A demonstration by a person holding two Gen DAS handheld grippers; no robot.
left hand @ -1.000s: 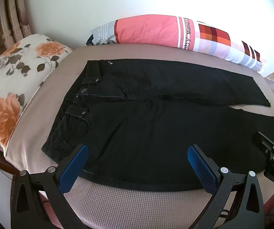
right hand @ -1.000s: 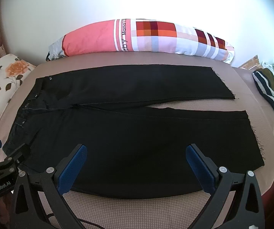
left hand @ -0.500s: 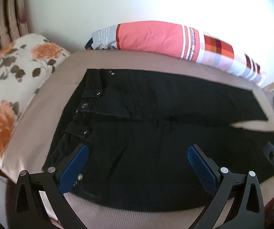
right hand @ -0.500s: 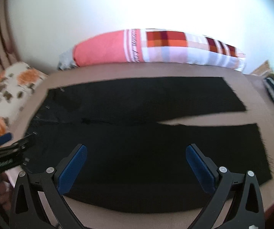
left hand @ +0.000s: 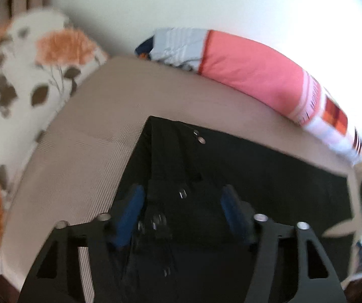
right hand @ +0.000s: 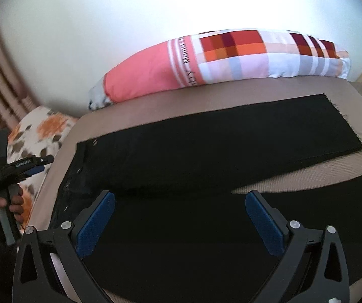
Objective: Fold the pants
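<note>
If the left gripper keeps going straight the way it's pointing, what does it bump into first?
Most likely the waistband end of the black pants: the left gripper points down at it, jaws partly open astride the studded fly. The view is blurred, so depth and contact are unclear.

Pants [right hand: 206,176] lie flat on the bed [right hand: 231,96]; long pillow [right hand: 231,58] behind pants, flowered pillow [right hand: 42,131] left of pants beyond the waistband.
</note>
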